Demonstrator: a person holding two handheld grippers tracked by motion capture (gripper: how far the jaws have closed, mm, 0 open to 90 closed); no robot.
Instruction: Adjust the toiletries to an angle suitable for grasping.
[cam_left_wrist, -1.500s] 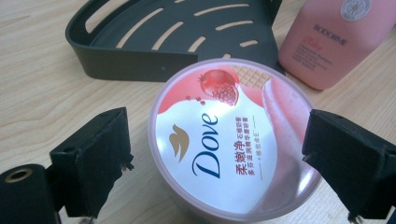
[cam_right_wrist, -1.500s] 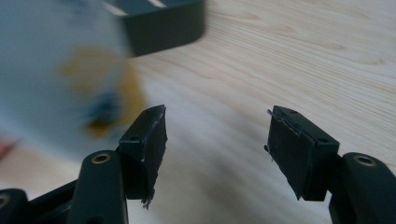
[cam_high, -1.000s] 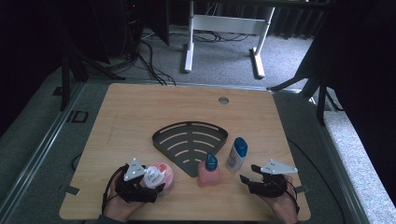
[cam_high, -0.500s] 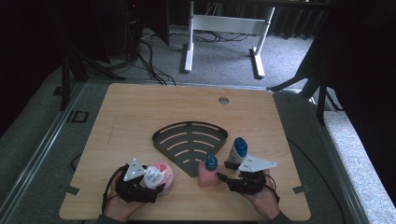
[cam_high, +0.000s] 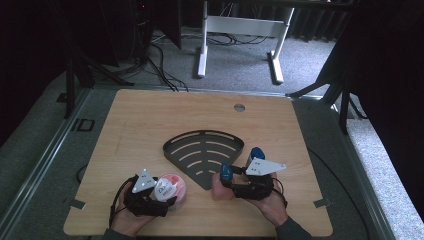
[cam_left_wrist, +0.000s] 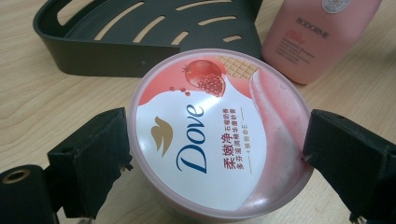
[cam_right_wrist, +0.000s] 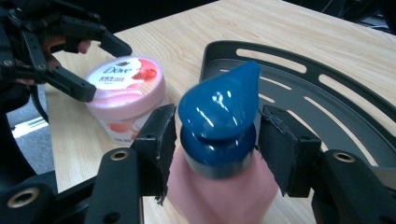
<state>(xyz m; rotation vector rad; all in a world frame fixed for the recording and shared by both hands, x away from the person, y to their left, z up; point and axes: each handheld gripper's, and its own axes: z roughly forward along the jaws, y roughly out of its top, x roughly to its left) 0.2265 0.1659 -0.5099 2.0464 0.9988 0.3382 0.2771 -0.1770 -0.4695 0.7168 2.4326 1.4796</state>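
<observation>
The right gripper (cam_right_wrist: 212, 140) has just been closing, its jaws flanking the pink bottle's blue cap (cam_right_wrist: 219, 121) at the black rack's (cam_high: 200, 145) five o'clock; centre lower before squeezing. The left gripper (cam_left_wrist: 215, 144) clamps the Dove tub (cam_left_wrist: 215, 135).

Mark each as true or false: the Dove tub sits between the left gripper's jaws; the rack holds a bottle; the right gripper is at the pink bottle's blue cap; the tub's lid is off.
1. The Dove tub sits between the jaws of the left gripper: true.
2. The black rack holds a bottle: false, nothing lies in it.
3. The right gripper flanks the blue cap of the pink bottle: true.
4. The tub's lid is off: false, it is on.
</observation>
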